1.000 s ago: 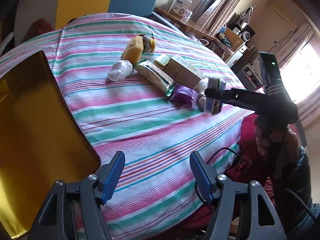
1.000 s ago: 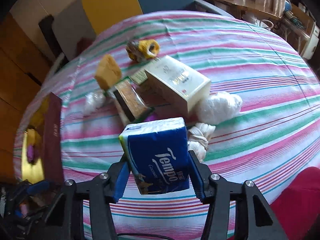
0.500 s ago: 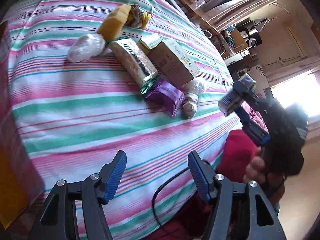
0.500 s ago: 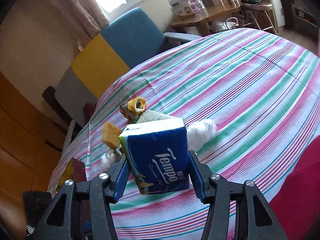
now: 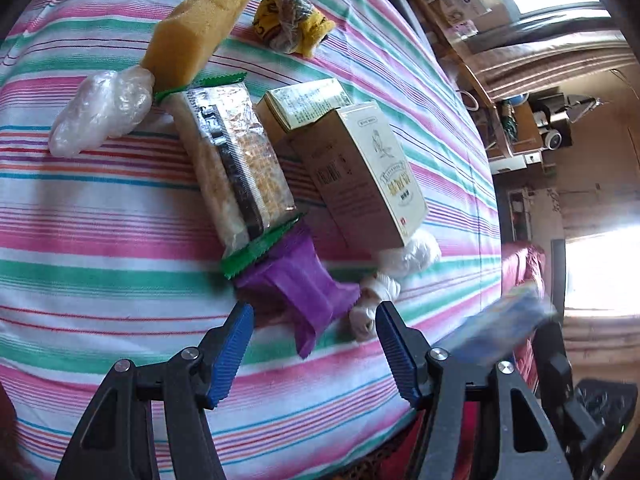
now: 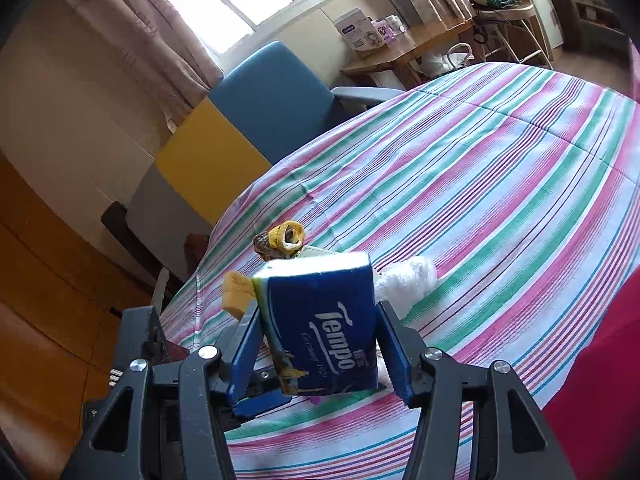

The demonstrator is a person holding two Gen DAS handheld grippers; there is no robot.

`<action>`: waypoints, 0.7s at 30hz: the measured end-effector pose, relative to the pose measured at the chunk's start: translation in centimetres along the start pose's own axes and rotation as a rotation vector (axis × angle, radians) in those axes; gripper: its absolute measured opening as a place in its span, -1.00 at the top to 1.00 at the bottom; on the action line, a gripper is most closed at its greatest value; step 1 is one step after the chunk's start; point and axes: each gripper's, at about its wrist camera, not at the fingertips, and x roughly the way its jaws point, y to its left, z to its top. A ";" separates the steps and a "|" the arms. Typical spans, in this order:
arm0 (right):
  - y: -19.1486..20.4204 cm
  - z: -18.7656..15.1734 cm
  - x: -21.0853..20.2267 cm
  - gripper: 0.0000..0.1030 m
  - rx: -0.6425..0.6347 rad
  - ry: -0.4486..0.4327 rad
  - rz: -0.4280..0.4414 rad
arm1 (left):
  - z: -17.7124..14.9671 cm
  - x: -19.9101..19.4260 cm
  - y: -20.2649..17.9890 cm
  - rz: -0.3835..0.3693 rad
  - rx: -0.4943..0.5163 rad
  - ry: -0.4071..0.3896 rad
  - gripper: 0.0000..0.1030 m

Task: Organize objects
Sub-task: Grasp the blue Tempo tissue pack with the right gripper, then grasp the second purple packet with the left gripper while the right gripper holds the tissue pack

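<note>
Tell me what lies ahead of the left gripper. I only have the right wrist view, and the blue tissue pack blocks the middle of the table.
Observer: A purple packet lies on the cloth just ahead of the left gripper, hidden from you behind the tissue pack.
Operator: Are the fingers on it?
Observer: No. The fingers stand open and do not touch it.
Operator: Anything beyond it?
Observer: A cracker packet with green ends lies alongside a tan box.
</note>
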 end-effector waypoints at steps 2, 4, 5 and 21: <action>-0.2 0.0 -0.2 -0.11 0.011 -0.013 0.015 | 0.1 0.4 -0.2 0.026 0.007 -0.010 -0.23; -0.2 0.1 -0.3 -0.11 0.018 -0.016 0.026 | 0.3 1.0 -0.8 0.067 0.045 -0.020 -0.23; -0.2 0.1 -0.2 -0.11 0.019 -0.016 0.025 | 0.3 1.2 -1.1 0.079 0.060 -0.020 -0.24; -0.5 0.1 0.8 -0.30 0.023 0.046 0.002 | -1.6 0.7 -0.9 0.210 0.336 -0.046 0.38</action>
